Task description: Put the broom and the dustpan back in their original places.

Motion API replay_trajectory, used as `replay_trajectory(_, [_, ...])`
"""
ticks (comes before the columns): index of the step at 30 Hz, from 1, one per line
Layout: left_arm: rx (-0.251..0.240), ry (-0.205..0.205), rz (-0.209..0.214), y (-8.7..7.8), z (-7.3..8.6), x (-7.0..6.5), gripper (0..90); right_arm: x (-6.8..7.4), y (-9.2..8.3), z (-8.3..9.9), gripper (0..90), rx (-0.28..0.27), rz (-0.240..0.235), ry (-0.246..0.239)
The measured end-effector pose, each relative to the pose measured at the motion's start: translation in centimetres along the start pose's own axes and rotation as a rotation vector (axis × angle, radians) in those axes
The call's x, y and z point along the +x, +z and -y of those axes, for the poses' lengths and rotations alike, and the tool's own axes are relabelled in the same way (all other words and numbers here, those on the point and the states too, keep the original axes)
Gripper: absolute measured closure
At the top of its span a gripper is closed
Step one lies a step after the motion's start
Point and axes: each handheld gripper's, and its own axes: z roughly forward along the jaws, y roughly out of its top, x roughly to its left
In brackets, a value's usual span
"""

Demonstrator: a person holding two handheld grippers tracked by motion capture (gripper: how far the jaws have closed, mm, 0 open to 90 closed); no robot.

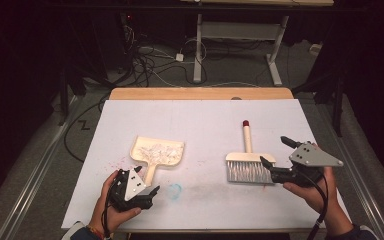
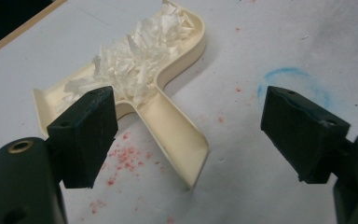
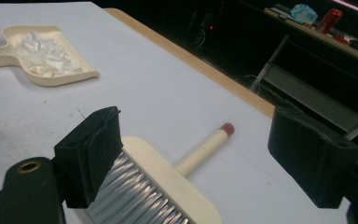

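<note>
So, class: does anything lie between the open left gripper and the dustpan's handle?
Nothing visible does. The left gripper is open, and the dustpan handle points toward it across bare white table, with some red specks beside it.

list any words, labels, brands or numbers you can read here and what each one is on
None can be read.
Cream plastic dustpan holding white paper shreds: no print.
Cream hand brush with grey bristles and a red-tipped handle: no print.
White table sheet: a smudged blue ring and red specks, no letters.
Red can on the far desk: too small and blurred to read.
</note>
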Motion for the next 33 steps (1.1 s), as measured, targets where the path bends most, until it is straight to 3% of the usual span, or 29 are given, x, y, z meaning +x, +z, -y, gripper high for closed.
replay_trajectory(8, [0.002, 0.007, 0.009, 0.3, 0.1, -0.1, 18.0, 0.2, -0.9, 1.3, 18.0, 0.009, 0.022, -0.012])
replay_trajectory(13, [0.009, 0.014, 0.005, 0.5, 0.1, -0.1, 18.0, -0.2, -1.4, 2.5, 18.1, 0.02, 0.03, 0.01])
replay_trajectory(22, [0.009, -0.009, -0.003, 1.0, 0.2, 0.3, 18.0, -0.3, -1.4, 5.8, 17.9, 0.039, 0.036, 0.046])
replay_trajectory(25, [0.014, -0.006, -0.006, 1.2, 0.2, 0.3, 18.0, -0.2, -1.0, 7.3, 17.8, 0.066, 0.042, 0.033])
replay_trajectory(28, [0.021, -0.012, -0.011, 1.0, 0.4, 0.3, 18.0, -0.2, -0.8, 8.6, 18.4, 0.077, 0.039, 0.071])
replay_trajectory(33, [0.012, -0.003, -0.018, 0.8, 0.2, 0.2, 18.0, 0.0, -0.9, 8.6, 18.4, 0.075, 0.029, 0.086])
